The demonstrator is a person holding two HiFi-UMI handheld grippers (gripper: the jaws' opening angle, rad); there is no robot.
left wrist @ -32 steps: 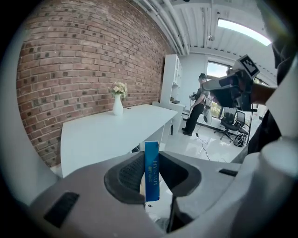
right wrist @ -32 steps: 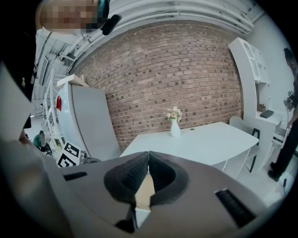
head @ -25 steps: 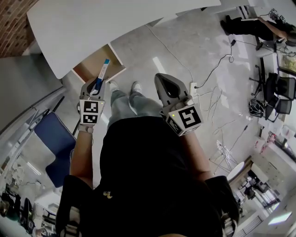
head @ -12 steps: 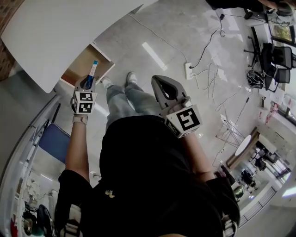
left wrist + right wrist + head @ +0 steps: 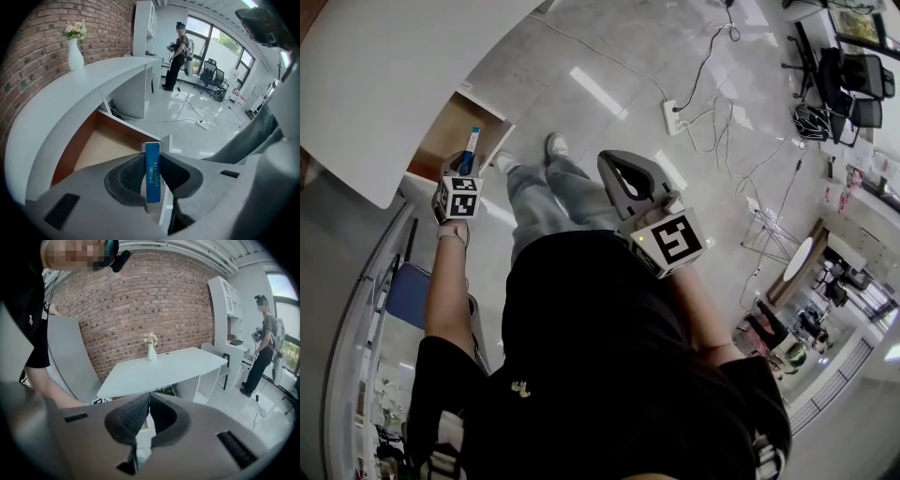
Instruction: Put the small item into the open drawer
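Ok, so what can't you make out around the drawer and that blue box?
Near end of the drawer: left gripper view, covered by the left gripper.
Back of the drawer: head view, tucked under the white desk.
Small print on the blue box: left gripper view, too small to read.

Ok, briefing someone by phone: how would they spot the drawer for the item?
Find the long white desk by the brick wall. Under its edge an open drawer juts out, just beyond the blue box in the left gripper. Only it has brown walls and a tan floor.
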